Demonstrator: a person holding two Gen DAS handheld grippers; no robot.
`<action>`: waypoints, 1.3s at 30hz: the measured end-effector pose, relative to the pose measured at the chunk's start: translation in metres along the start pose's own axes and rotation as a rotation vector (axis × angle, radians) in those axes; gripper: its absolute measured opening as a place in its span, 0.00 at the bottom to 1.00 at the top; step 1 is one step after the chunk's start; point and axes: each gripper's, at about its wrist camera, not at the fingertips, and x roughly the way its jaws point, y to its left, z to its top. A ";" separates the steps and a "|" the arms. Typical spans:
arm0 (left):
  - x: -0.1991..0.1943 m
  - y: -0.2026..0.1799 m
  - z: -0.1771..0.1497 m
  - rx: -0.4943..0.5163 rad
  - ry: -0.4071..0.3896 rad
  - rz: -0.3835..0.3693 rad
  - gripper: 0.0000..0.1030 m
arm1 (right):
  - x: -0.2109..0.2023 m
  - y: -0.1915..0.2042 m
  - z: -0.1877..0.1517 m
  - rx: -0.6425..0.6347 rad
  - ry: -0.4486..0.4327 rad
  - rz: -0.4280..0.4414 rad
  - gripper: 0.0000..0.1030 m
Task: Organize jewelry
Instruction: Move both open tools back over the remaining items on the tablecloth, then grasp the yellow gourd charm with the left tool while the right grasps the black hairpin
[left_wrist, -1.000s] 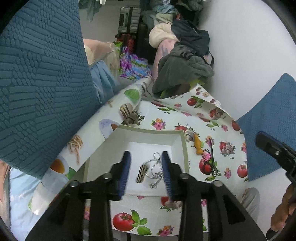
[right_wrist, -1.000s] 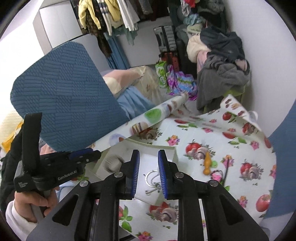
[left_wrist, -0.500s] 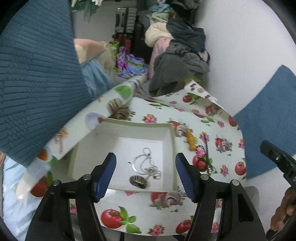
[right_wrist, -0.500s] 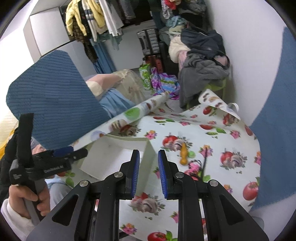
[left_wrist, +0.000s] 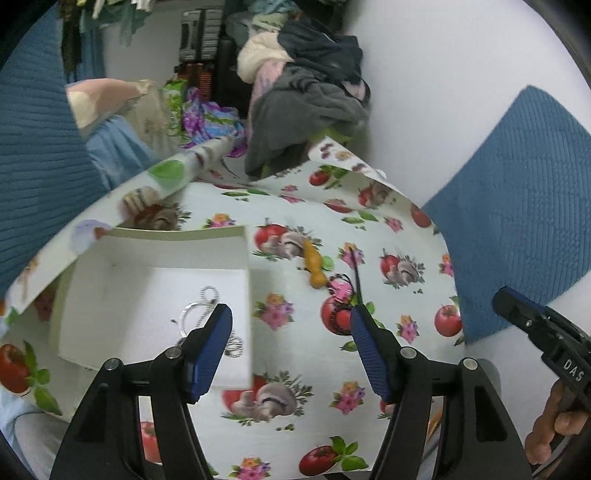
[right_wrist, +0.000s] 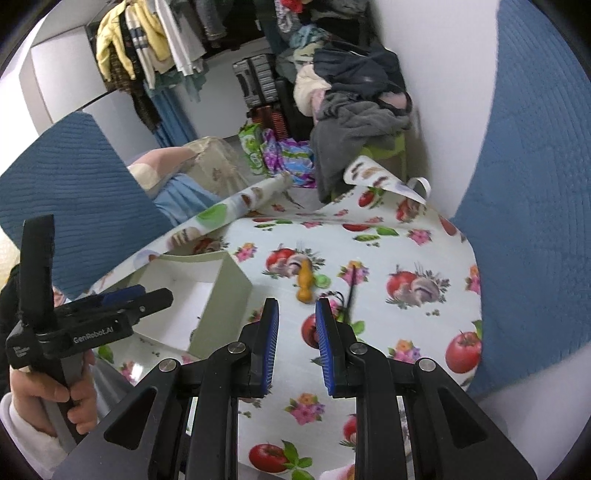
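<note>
Left wrist: left claw (left_wrist: 291, 319) wide apart, empty, above box (left_wrist: 155, 254) of seemingly silver chains (left_wrist: 207, 306); right claw (right_wrist: 296, 314) slightly parted.

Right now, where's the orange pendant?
On the tablecloth, right of the white box, beside the black cord, just ahead of the right gripper.

- Box (left_wrist: 243, 254) sits on the tablecloth (left_wrist: 295, 350) toward the table's left edge; silver chains and rings (left_wrist: 201, 310) lie inside on its floor.
- Right of the box, near table centre: small pendant (left_wrist: 314, 264), then a dark cord piece (left_wrist: 355, 275) just right of it, apart.
- Left gripper (left_wrist: 290, 332) hangs over the box's right wall, one finger above the box, the other above the cloth.
- Right gripper (right_wrist: 295, 321) hangs before the pendant and cord.
- Clothes pile (right_wrist: 354, 122) behind the table's far edge.
</note>
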 end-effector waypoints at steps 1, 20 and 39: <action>0.007 -0.005 0.001 0.008 0.016 -0.008 0.65 | 0.003 -0.005 -0.002 0.006 0.006 -0.001 0.18; 0.138 -0.042 0.023 0.022 0.171 -0.073 0.48 | 0.111 -0.062 -0.028 0.046 0.185 0.000 0.18; 0.247 -0.029 0.030 -0.019 0.286 -0.039 0.37 | 0.219 -0.078 -0.035 0.043 0.324 0.016 0.18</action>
